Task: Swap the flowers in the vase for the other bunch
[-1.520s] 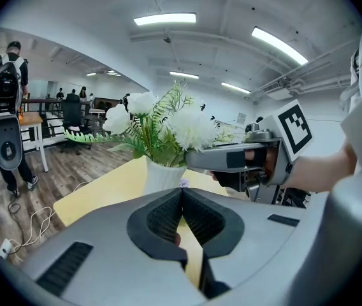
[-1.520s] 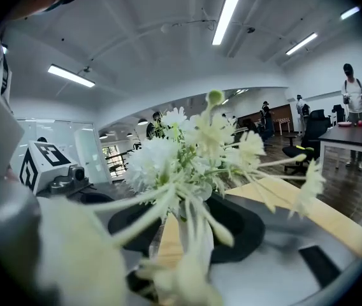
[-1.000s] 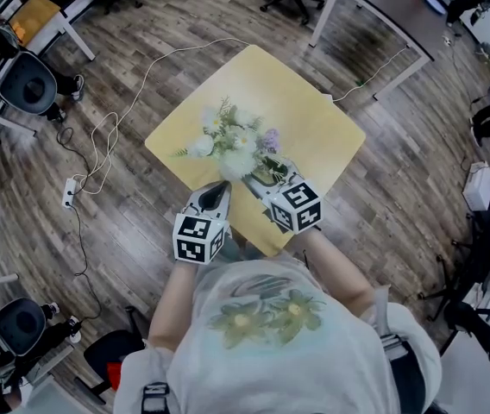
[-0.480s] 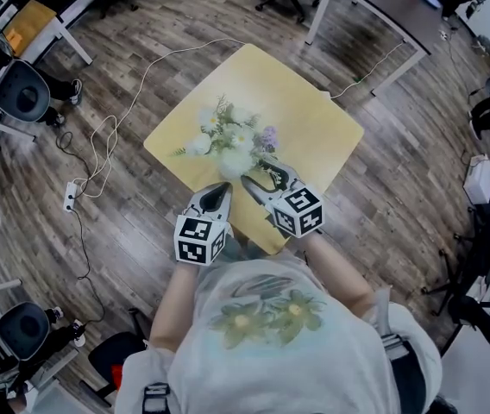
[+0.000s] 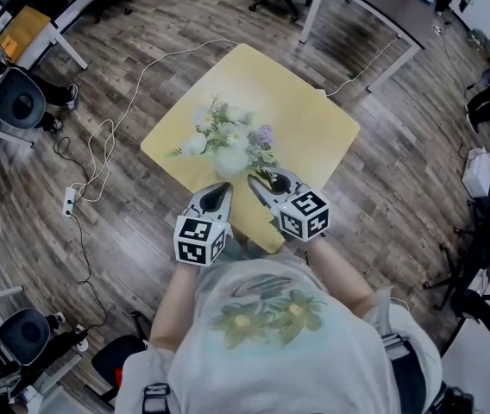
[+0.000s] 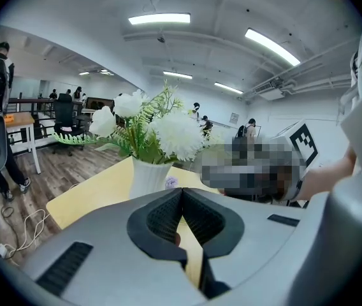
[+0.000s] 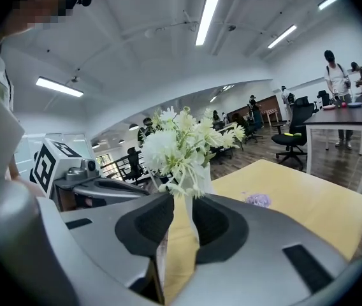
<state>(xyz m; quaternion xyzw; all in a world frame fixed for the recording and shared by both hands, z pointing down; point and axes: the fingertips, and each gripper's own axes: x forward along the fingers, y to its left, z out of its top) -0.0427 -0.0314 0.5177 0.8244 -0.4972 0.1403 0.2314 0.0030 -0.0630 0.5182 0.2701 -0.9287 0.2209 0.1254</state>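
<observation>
Office room w/ a wood floor (image 5: 383,205), and in the middle a yellow square table (image 5: 314,128). A white cable (image 5: 133,93) runs over the floor to the left of it. On the table, towards its near left part, a white vase (image 6: 148,178) stands upright w/ white flowers (image 5: 223,141) and green leaves in it. A small purple bloom (image 5: 266,134) lies on the table just beside the vase, at its right. Both grippers are at the near edge of the table, close to the vase but not touching it. The left gripper (image 5: 220,188) is clenched, jaws together, nothing in them. The right gripper (image 5: 259,182) has just been closing its jaws. A narrow gap is left btw. them w/ nothing in it, and the vase is just beyond the tips.
</observation>
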